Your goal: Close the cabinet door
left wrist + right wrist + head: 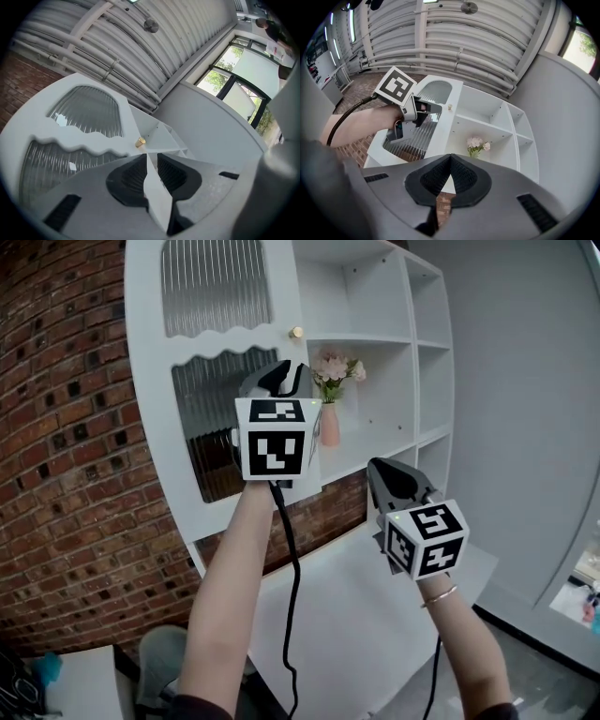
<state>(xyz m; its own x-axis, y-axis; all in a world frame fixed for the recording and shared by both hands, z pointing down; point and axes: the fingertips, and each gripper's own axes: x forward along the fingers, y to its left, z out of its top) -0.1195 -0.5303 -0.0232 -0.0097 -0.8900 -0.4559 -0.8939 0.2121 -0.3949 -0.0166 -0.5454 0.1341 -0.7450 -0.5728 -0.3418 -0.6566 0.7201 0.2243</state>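
The white cabinet door point(150, 381) with ribbed glass panels stands swung out from the cabinet point(375, 338), its small gold knob point(296, 332) near the free edge. My left gripper point(281, 376) is at that edge below the knob. In the left gripper view the door's white edge point(157, 197) fills the gap of the left gripper point(151, 159), with a pad pressed on each side and the knob point(140, 142) just beyond. My right gripper point(380, 470) hangs lower right, away from the door. In its own view the right gripper point(450, 157) is shut with tips touching and nothing held.
A pink vase of flowers point(330, 423) stands on an open shelf just behind the door's edge. A brick wall point(56, 474) lies left of the cabinet and a grey wall point(525, 381) right. A white counter point(356, 596) runs below the shelves.
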